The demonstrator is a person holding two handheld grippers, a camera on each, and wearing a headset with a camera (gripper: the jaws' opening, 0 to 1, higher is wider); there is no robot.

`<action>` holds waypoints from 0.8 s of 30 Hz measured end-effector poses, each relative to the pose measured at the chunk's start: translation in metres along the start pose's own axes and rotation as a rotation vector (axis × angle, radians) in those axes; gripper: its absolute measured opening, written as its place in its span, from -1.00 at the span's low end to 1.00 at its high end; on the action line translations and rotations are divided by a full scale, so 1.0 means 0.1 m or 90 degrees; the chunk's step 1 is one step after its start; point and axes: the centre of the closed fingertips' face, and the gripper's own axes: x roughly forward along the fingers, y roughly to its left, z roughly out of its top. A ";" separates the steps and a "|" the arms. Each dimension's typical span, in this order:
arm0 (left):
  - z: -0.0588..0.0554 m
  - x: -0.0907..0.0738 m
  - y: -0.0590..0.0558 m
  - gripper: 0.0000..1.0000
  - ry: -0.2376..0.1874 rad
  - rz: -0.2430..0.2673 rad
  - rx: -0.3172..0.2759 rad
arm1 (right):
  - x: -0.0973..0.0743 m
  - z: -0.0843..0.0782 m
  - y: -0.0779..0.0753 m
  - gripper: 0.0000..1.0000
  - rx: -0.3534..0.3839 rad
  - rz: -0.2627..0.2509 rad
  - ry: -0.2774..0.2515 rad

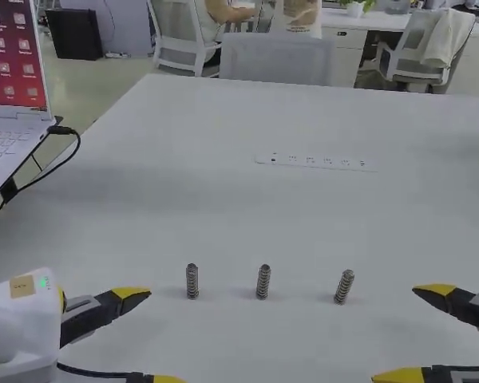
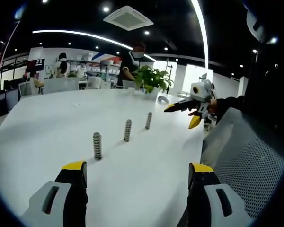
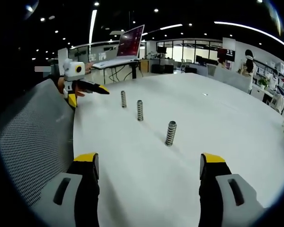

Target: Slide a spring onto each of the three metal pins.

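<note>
Three short metal pins stand upright in a row near the front of the white table (image 1: 303, 215), each with a coiled spring around it: left spring (image 1: 192, 282), middle spring (image 1: 263, 282), right spring (image 1: 344, 287). My left gripper (image 1: 148, 337) hovers left of the row, open, with nothing between its yellow-tipped jaws. My right gripper (image 1: 413, 333) is to the right of the row, also open and holding nothing. In the left gripper view (image 2: 137, 166) the springs (image 2: 127, 130) line up ahead. In the right gripper view (image 3: 149, 157) the nearest spring (image 3: 171, 133) stands ahead.
An open laptop (image 1: 8, 80) with a black cable (image 1: 44, 171) sits at the table's left edge. A white power strip (image 1: 315, 161) lies mid-table. Office chairs (image 1: 275, 57) and seated people are beyond the far edge. A grey mesh chair back (image 3: 33, 146) is close behind the grippers.
</note>
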 end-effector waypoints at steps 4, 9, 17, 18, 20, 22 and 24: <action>0.01 0.00 0.01 0.71 -0.001 0.000 0.002 | -0.03 0.00 -0.03 0.83 0.007 -0.004 -0.006; 0.00 -0.02 0.01 0.73 -0.002 0.003 -0.002 | -0.03 0.01 -0.03 0.84 0.006 -0.005 -0.007; -0.05 -0.01 0.01 0.75 -0.001 0.006 -0.017 | -0.03 -0.02 -0.01 0.85 0.013 -0.006 -0.004; -0.06 -0.01 0.01 0.76 -0.001 0.005 -0.017 | -0.03 -0.02 -0.01 0.85 0.014 -0.005 -0.004; -0.06 0.00 0.01 0.77 0.000 0.005 -0.018 | -0.02 -0.03 -0.02 0.85 0.016 -0.006 -0.003; -0.05 -0.01 0.02 0.77 0.000 0.006 -0.018 | -0.01 -0.02 -0.04 0.85 0.018 -0.008 -0.004; -0.04 -0.01 0.04 0.77 -0.001 0.008 -0.018 | 0.00 -0.01 -0.05 0.85 0.018 -0.009 -0.005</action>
